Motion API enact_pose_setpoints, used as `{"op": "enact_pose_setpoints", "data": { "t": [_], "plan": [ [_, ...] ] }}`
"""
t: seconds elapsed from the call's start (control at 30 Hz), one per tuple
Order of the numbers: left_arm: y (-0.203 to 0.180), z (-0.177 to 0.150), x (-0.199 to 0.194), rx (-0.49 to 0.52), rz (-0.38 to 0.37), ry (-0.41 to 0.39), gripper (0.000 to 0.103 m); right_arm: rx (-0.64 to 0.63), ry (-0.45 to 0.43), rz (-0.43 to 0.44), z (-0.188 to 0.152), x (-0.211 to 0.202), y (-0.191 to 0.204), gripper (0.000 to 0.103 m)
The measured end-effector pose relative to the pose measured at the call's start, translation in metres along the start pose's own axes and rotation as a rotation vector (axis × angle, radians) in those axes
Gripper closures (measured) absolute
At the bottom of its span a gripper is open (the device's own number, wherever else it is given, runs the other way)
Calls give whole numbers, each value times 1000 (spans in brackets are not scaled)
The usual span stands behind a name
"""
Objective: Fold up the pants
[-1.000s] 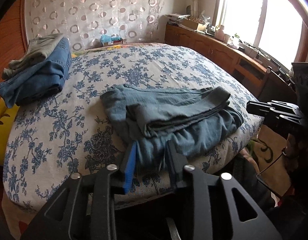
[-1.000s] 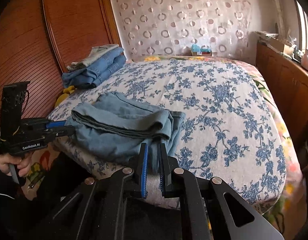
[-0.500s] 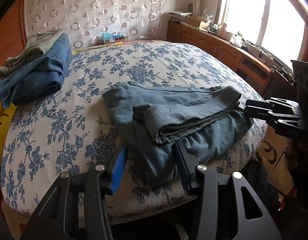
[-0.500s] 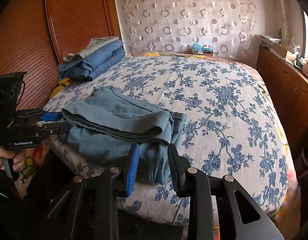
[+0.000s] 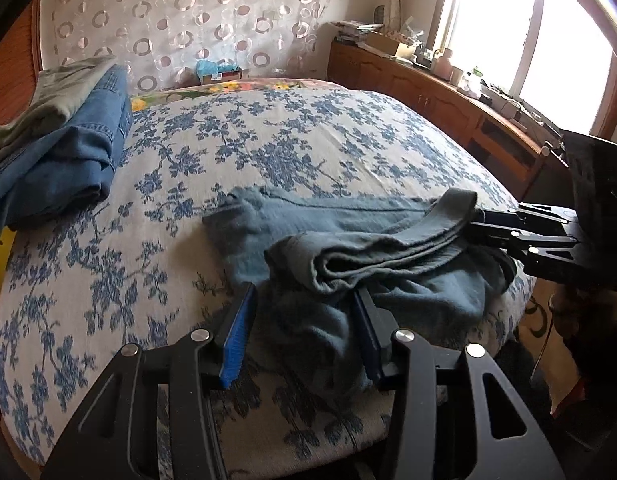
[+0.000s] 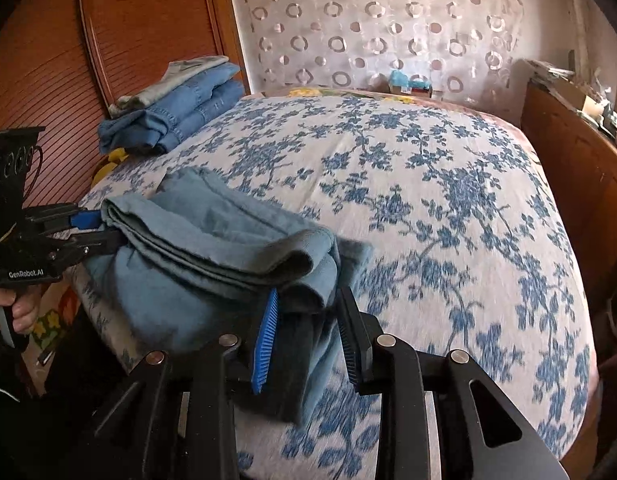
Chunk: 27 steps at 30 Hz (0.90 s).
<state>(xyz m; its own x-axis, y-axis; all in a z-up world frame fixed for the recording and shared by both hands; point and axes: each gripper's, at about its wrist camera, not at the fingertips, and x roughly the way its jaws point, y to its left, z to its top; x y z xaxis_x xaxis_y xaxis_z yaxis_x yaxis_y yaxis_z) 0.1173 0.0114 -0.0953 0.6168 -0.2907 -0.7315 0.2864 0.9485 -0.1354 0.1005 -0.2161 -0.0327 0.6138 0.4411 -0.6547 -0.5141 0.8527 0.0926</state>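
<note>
Blue pants (image 5: 348, 248) lie partly folded at the bed's (image 5: 288, 148) near edge. Left hand-held gripper (image 5: 304, 332) and right hand-held gripper (image 6: 308, 336), both released, straddle its ends; the final fold seems left.

Home bedroom: floral bed (image 5: 292, 152), curtain (image 6: 388, 24)

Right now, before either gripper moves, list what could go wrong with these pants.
1. The blue-grey pants lie at the bed's near edge, part draped over it, so a tug could drag them off the floral bedspread.
2. Both the left gripper and right gripper are open around the cloth, gripping nothing, so the loose top fold may slump or unroll.
3. Closing now might pinch only some layers.
</note>
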Motion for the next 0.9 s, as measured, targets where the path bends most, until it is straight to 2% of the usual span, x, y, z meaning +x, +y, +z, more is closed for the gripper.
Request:
{"op": "enact_pose_setpoints", "data": {
  "t": [0.3, 0.43, 0.57, 0.73, 0.9],
  "plan": [
    [12, 19, -6, -10, -22, -29, 54, 21, -43, -11, 28, 19, -10, 72],
    [22, 20, 6, -20, 0, -1, 54, 41, -66, -32, 35, 20, -17, 72],
    [27, 22, 16, -40, -14, 6, 55, 56, -76, -20, 33, 10, -25, 72],
    [27, 31, 27, -26, -1, 6, 54, 49, -51, 13, 24, 1, -28, 72],
    [34, 32, 36, -35, 12, 17, 54, -15, -16, 49, 24, 9, -22, 72]
  ]
}}
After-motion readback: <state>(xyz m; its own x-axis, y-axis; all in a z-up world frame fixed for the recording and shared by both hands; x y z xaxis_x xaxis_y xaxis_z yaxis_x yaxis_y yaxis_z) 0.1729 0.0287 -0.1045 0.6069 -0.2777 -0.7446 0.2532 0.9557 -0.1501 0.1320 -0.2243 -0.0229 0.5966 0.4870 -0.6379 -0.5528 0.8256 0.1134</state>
